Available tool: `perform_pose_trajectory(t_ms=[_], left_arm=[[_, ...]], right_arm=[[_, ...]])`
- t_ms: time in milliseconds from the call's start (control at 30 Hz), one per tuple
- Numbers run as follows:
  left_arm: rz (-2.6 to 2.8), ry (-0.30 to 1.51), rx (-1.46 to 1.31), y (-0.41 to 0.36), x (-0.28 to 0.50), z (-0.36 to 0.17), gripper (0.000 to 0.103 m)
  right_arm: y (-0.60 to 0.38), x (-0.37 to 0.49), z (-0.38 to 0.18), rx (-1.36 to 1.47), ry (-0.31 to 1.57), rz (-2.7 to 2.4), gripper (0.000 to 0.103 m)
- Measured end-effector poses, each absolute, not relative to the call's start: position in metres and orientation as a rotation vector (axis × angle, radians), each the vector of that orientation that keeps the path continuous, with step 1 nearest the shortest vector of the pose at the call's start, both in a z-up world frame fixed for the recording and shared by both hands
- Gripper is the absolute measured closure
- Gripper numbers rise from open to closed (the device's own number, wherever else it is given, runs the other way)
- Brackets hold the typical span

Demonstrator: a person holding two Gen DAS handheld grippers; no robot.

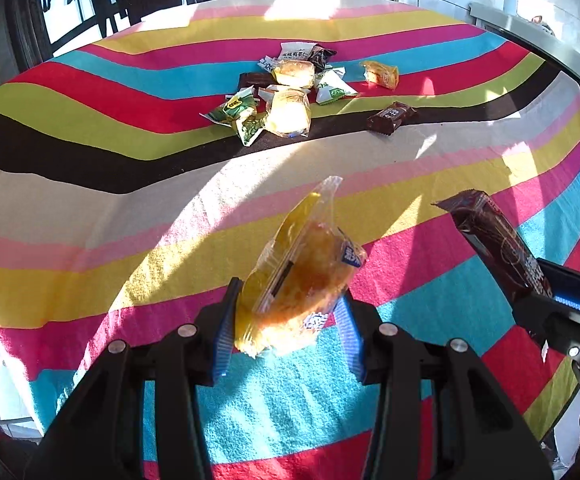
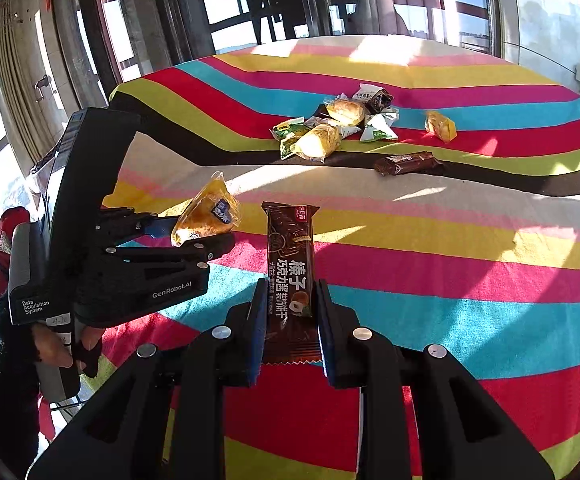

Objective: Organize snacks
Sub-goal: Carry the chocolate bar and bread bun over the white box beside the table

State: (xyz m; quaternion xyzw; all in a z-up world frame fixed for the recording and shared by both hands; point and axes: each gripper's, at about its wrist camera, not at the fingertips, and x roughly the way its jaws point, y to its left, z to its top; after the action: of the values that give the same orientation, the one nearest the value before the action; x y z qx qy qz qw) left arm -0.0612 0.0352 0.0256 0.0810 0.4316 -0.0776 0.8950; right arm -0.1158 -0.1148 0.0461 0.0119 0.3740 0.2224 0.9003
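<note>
Left gripper (image 1: 288, 320): partly open, blue pads pressed on either side of a clear-wrapped yellow pastry (image 1: 301, 280), held clear above the striped tablecloth (image 1: 130, 240), crimped end of the wrapper pointing up and away. Seen from the right wrist view as well, gripped by a hand (image 2: 56, 344) in a dark sleeve at the lower left, the pastry sticking out past the fingertips.

Right gripper (image 2: 290, 320): closed down narrow on a brown chocolate wafer bar (image 2: 290, 264), clamped across its lower half, bar upright between the pads with the zigzag bottom edge just below them and the top end free. Also held off the cloth, just beside the left gripper's pastry, not touching it.

Farther across the table: a heap of loose snacks (image 1: 286, 92), green-and-white packets, two more wrapped pastries and dark wrappers overlapping one another. Lying apart from the heap, a small orange-yellow packet (image 1: 379, 74) on the red stripe and a second brown bar (image 1: 391, 117) at the edge of the black stripe.
</note>
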Motion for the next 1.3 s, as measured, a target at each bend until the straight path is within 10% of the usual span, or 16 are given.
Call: perform_pose_trajectory(t_ms=[1300], left_arm=[[-0.484,0.730,0.361,-0.124,-0.204,0.065,0.058]], right_arm=[[-0.264,-0.262,0.062,0.046,0.667,0.120,0.079]])
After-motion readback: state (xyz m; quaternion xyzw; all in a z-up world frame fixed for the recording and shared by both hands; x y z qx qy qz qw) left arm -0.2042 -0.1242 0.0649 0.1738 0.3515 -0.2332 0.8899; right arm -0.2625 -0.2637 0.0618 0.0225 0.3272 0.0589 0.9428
